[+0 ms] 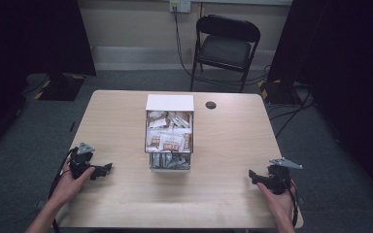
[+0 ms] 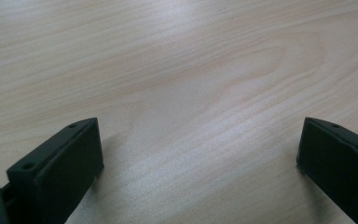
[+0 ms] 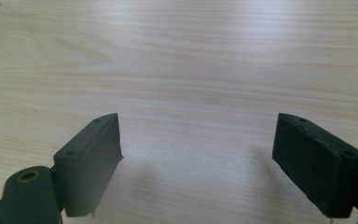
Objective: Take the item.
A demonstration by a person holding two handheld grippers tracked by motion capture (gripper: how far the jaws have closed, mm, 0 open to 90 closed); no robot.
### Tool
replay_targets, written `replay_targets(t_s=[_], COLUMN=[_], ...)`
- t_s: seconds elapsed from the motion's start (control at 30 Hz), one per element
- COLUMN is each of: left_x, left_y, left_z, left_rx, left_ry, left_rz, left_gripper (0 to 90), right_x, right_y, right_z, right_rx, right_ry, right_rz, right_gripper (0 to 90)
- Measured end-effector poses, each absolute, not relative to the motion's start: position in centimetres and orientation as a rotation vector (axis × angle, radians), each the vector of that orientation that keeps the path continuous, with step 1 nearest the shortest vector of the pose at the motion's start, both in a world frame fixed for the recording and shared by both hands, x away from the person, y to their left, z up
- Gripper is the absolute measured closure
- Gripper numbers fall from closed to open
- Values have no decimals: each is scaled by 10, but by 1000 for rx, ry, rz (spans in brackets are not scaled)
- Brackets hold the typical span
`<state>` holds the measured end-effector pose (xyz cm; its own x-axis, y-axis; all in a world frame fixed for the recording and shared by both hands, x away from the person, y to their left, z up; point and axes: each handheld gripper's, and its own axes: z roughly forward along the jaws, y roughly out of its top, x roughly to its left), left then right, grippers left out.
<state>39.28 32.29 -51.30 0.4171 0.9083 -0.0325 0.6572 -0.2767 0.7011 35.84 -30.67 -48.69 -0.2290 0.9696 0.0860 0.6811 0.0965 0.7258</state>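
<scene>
A white box point(image 1: 169, 103) with a wire basket point(image 1: 170, 162) in front of it stands at the middle of the wooden table point(image 1: 126, 194); both hold several small snack packets point(image 1: 171, 141). My left gripper point(image 1: 108, 168) rests near the table's left front edge, held by a hand, and stands open; in the left gripper view its jaws sit wide apart over bare wood point(image 2: 200, 154). My right gripper point(image 1: 252, 175) lies near the right front edge, also open, with only bare tabletop between its jaws point(image 3: 198, 154).
A small dark round spot point(image 1: 211, 105) sits on the table behind the box at the right. A black folding chair point(image 1: 226, 46) stands beyond the far edge. Cables point(image 1: 291, 111) run over the floor at the right. Dark curtains flank both sides.
</scene>
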Motion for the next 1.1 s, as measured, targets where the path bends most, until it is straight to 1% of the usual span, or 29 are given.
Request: replay_targets(t_s=[0.23, 0.27, 0.33, 0.43, 0.57, 0.63, 0.8, 1.1], left_x=[393, 393, 393, 393, 393, 393, 393, 392], left_y=[323, 323, 323, 323, 323, 323, 323, 323], left_z=[-513, -513, -513, -513, -513, -513, -513, -513], left_rx=[2032, 2032, 2033, 2032, 2033, 2032, 2033, 2029], left_ry=[1322, 1322, 1322, 1322, 1322, 1322, 1321, 1326], left_rz=[503, 503, 503, 503, 503, 503, 504, 507], left_gripper=[0, 0, 0, 0, 0, 0, 0, 0], right_x=[358, 356, 356, 354, 352, 352, 354, 352], right_y=[-300, -295, -293, -287, -281, -277, -268, -246], right_z=[-477, -471, -469, -461, -453, -447, -433, -418], right_rx=[1602, 1554, 1534, 1513, 1477, 1449, 1414, 1325], right_ry=[1977, 1976, 1980, 2005, 2004, 2037, 2051, 2106], right_rz=[1024, 1035, 1044, 1125, 1168, 1197, 1235, 1288], right_gripper=[227, 245, 248, 292, 298, 327, 338, 350])
